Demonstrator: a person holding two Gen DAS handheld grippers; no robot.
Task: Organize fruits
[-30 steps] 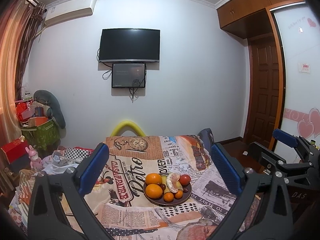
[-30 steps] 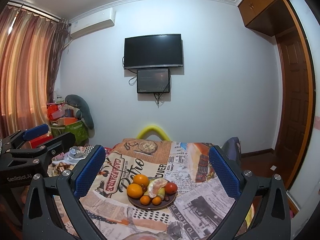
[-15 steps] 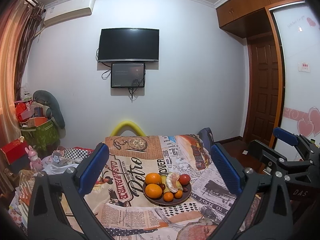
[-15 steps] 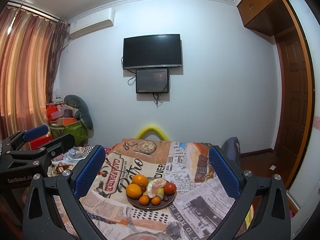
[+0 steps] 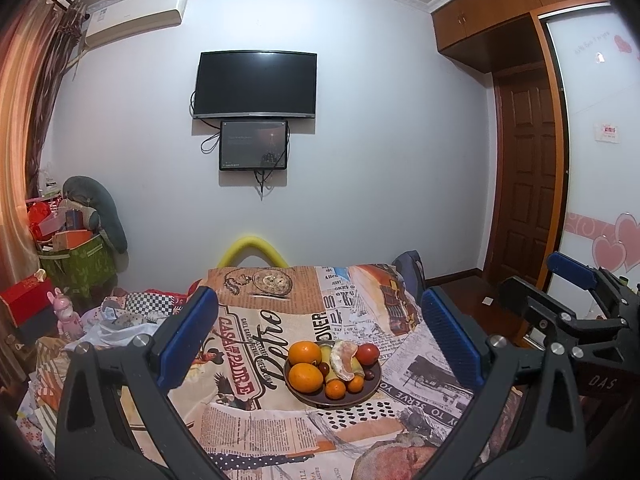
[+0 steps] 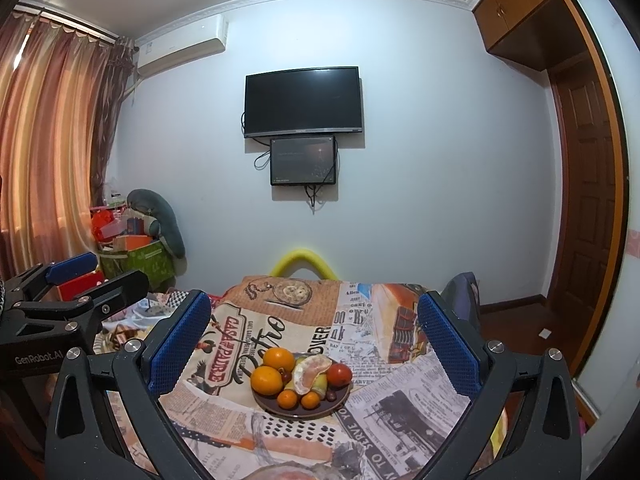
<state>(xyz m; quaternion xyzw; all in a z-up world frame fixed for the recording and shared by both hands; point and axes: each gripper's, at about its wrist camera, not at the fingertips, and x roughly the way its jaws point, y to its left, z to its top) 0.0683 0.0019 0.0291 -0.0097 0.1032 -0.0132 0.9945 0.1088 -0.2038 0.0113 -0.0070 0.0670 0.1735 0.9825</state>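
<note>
A dark plate [image 5: 362,397] [image 6: 276,411] sits on a table with a newspaper-print cloth [image 5: 248,360] [image 6: 400,392]. It holds two large oranges [image 5: 305,376] [image 6: 267,379], two small oranges [image 5: 335,389], a peeled citrus piece [image 5: 345,360] [image 6: 310,370], a red tomato [image 5: 367,354] [image 6: 340,374], a green-yellow fruit and dark grapes. My left gripper [image 5: 320,340] is open and empty, above and short of the plate. My right gripper [image 6: 314,342] is open and empty too. Each gripper shows at the edge of the other's view.
A yellow chair back [image 5: 258,250] stands at the table's far edge, a dark chair [image 6: 464,296] at the right. Boxes, bags and a toy [image 5: 68,264] crowd the left floor. A wooden door [image 5: 524,184] is on the right. A TV [image 5: 256,84] hangs on the wall.
Both grippers drifted very slightly; the view barely shifts. Both stay open and the fruit has not moved.
</note>
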